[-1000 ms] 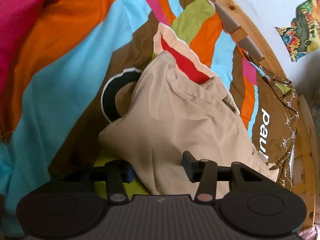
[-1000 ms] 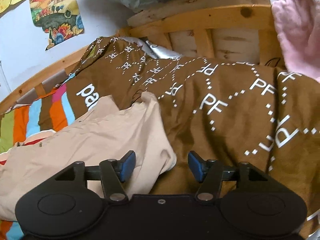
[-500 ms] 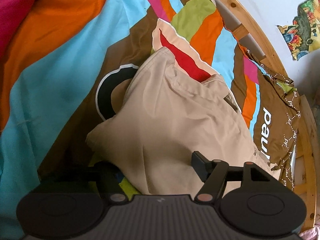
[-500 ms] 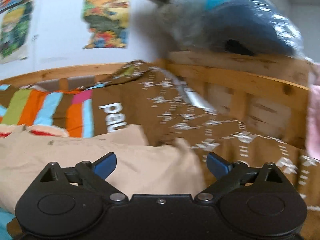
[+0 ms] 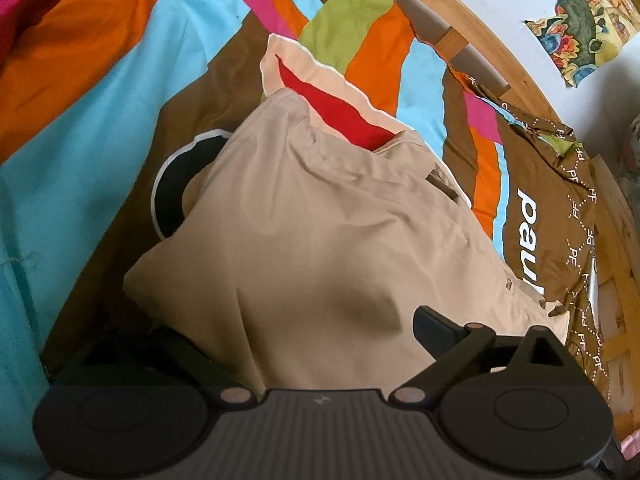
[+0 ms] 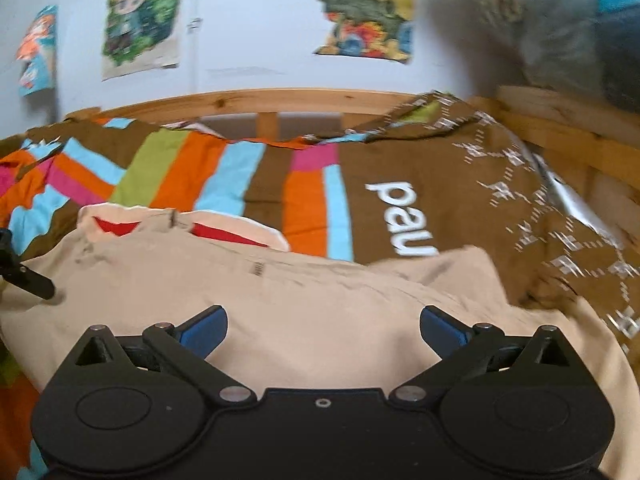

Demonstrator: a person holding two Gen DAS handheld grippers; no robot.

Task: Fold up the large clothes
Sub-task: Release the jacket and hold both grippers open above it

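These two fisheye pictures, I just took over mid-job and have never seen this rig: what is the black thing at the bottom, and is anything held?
Each picture comes from a camera on a handheld two-finger gripper, looking along its fingers. The black shape below is the gripper itself. The left gripper is open over the beige cotton garment, one finger hidden under the cloth's edge. The right gripper is open above the same garment, holding nothing. The garment lies crumpled on a striped multicoloured bedspread inside a wooden bed frame. Posters hang on the wall.

Left wrist view: close, looking down. Right wrist view: low, facing wall (image 6: pixel 248 32). Shared: beige garment (image 5: pixel 320 240) (image 6: pixel 280 300).
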